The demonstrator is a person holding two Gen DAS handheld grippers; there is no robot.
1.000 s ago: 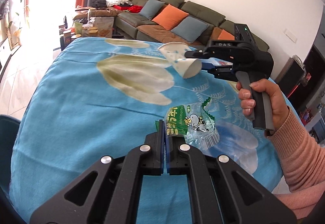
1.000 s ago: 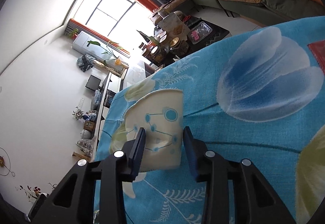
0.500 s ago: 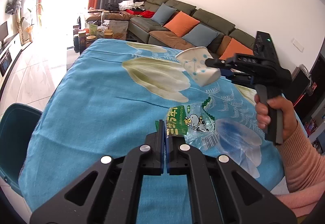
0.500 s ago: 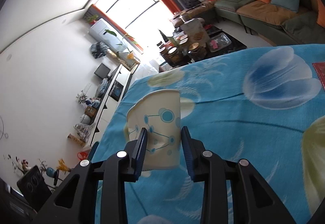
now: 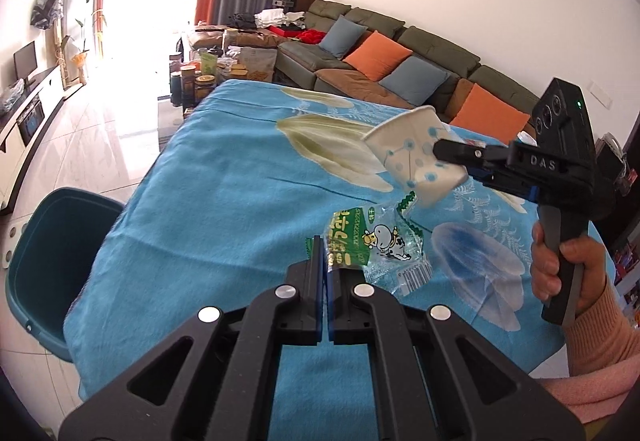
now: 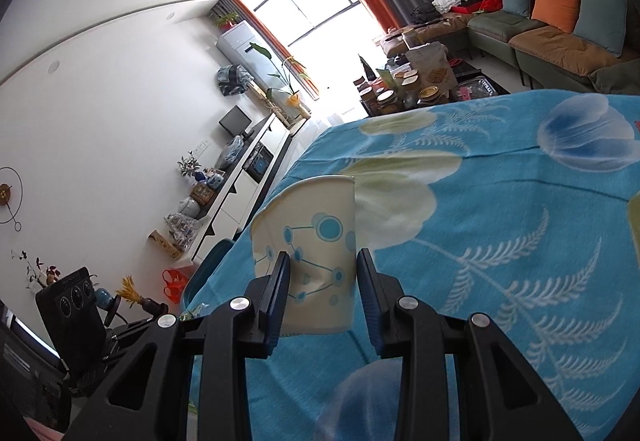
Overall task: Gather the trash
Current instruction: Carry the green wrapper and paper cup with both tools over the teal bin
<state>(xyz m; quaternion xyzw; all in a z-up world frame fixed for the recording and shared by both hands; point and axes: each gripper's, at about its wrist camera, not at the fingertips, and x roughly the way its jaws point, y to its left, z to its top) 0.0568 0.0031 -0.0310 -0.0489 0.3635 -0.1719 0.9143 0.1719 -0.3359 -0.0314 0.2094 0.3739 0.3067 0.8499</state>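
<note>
My left gripper (image 5: 323, 253) is shut on the edge of a clear and green snack wrapper (image 5: 372, 245) with a cartoon cow, held just above the blue flowered tablecloth (image 5: 224, 225). My right gripper (image 6: 322, 269) is shut on a dented white paper cup (image 6: 310, 241) with blue dot patterns, lifted off the table. In the left wrist view the same paper cup (image 5: 408, 161) hangs tilted, mouth to the upper left, in the right gripper (image 5: 440, 153), which a hand (image 5: 560, 269) in a pink sleeve carries above the wrapper.
A teal bin (image 5: 48, 253) stands on the floor by the table's left edge; the same bin (image 6: 208, 269) shows behind the cup in the right wrist view. A low table with jars (image 5: 204, 77) and a sofa (image 5: 400, 61) lie beyond the far edge.
Both grippers have drawn back and to the left over the table, so the teal bin has come into view. The right gripper rolled, tipping the cup more upright in its own view.
</note>
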